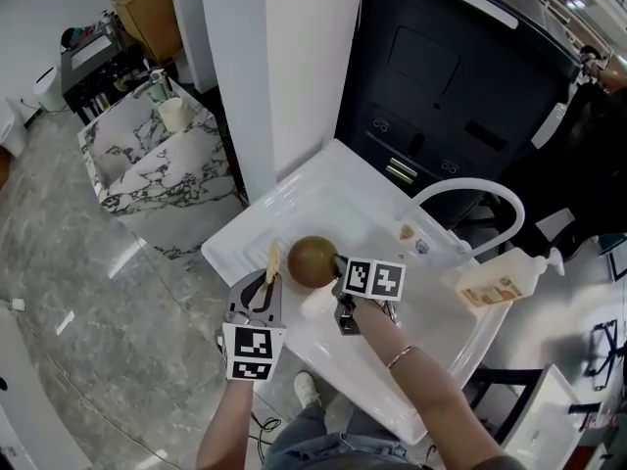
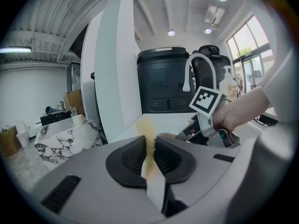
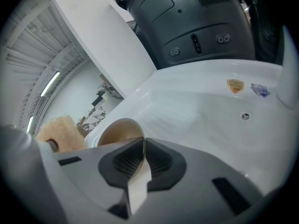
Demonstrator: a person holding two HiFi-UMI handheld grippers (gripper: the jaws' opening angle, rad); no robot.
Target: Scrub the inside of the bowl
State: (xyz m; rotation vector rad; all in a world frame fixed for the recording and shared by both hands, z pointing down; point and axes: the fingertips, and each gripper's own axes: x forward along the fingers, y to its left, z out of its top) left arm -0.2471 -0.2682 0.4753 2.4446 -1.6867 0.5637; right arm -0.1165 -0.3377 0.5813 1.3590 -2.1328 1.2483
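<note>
A brown bowl [image 1: 313,260] hangs over the white sink [image 1: 294,199], its outside turned up toward the head camera. My right gripper [image 1: 339,265] is shut on the bowl's rim [image 3: 138,139]; the bowl [image 3: 119,130] shows tan just past the jaws. To the bowl's left my left gripper [image 1: 269,284] is shut on a thin yellow sponge [image 1: 271,260], which stands on edge between the pads [image 2: 148,139]. The sponge [image 3: 58,133] also shows at the left of the right gripper view, apart from the bowl.
A white curved faucet [image 1: 470,199] rises at the sink's right side, with a soap bottle [image 1: 502,282] beside it. The drain [image 3: 243,116] lies in the basin. A dark machine [image 1: 460,86] stands behind the sink, a white pillar [image 1: 265,57] and a marble counter [image 1: 157,160] to the left.
</note>
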